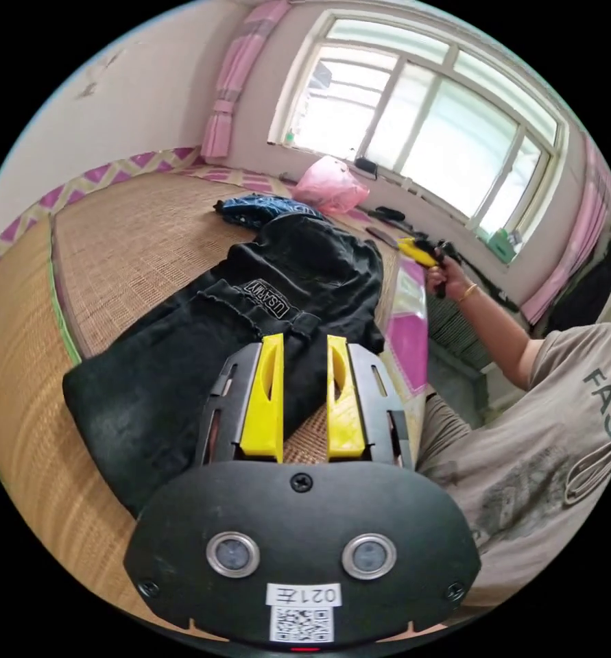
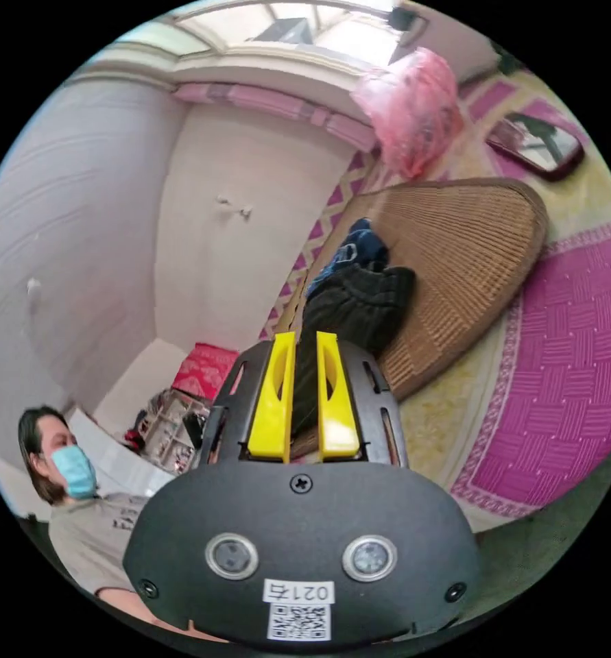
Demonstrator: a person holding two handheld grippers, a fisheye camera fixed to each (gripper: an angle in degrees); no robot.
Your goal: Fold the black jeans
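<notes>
Lying folded on the woven mat (image 1: pixel 113 240) beside a blue garment (image 1: pixel 264 208), the black jeans (image 1: pixel 236 336) look nearly finished, which may be why both the left gripper (image 1: pixel 304 343) and the right gripper (image 2: pixel 305 339) hover empty, jaws slightly parted.

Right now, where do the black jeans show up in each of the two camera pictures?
Left gripper view: the black jeans lie across the woven mat, middle of the picture, just beyond the tool's yellow jaws.
Right gripper view: the black jeans sit at the picture's centre, above the jaws, seen end-on.
Shared landmark: the pink plastic bag beyond the jeans.
</notes>
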